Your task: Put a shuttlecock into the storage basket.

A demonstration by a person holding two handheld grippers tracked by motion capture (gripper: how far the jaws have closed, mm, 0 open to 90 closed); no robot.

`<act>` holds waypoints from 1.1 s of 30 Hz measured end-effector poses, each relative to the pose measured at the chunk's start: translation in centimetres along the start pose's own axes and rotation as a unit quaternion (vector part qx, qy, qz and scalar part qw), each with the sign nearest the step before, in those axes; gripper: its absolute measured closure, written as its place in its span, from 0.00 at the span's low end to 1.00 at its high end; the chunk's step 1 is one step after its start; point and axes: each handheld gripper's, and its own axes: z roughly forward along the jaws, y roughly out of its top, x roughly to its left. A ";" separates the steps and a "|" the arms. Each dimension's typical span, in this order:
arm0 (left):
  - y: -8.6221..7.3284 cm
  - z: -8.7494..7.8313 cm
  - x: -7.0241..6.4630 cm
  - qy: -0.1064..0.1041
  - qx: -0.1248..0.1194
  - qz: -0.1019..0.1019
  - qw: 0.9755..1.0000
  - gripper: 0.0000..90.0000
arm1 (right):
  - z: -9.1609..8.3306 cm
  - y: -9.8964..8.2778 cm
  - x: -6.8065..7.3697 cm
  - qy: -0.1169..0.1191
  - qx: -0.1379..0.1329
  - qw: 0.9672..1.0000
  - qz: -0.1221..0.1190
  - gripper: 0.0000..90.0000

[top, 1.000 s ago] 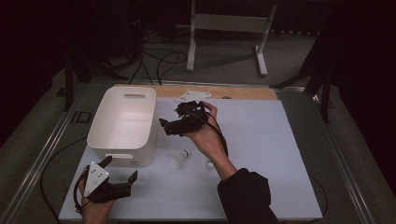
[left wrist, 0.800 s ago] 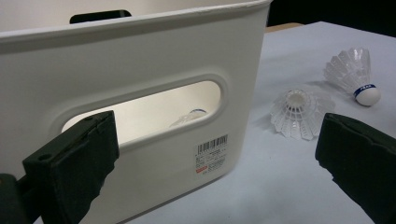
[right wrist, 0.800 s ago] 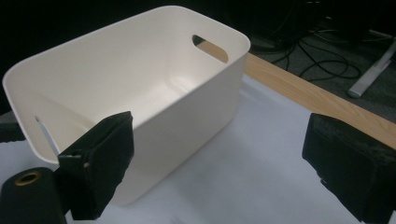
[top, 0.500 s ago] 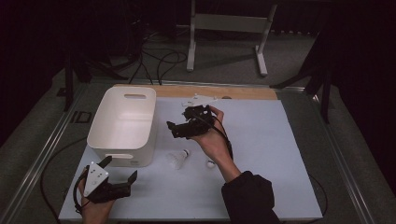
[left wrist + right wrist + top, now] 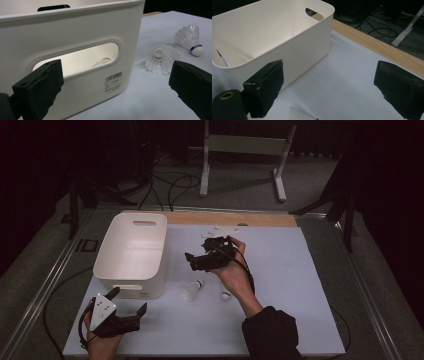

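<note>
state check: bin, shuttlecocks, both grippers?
white bin: upright on the table, one shuttlecock visible inside through the handle slot
nearer shuttlecock: on the mat, cork up, beside the bin
far shuttlecock: lying on its side
left gripper: open, empty, low by the bin's near end
right gripper: open, empty, raised beside the bin

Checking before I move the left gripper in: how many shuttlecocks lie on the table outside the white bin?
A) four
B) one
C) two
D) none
C: the left gripper view shows two outside the white bin, a shuttlecock lying with its skirt toward the camera and a blue-banded shuttlecock farther off.
</note>
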 end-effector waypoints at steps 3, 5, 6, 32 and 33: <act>0.0 0.0 0.0 0.001 0.001 0.000 1.000 0.00 | -0.2 -0.4 -0.1 -0.002 0.002 1.000 0.000 0.10; 0.0 0.0 0.0 0.002 0.000 -0.001 1.000 0.00 | -0.2 -0.4 -0.2 -0.003 0.000 1.000 -0.002 0.10; 0.0 0.0 0.0 0.002 -0.001 -0.001 1.000 0.00 | -0.4 -0.7 -0.3 -0.004 0.001 1.000 0.000 0.10; 0.0 0.0 0.0 0.006 0.002 -0.002 1.000 0.00 | -1.1 -3.9 -1.8 -0.024 0.014 1.000 0.013 0.11; 0.0 0.0 0.1 0.006 0.002 -0.002 1.000 0.00 | -1.1 -4.0 -1.9 -0.024 0.014 1.000 0.013 0.11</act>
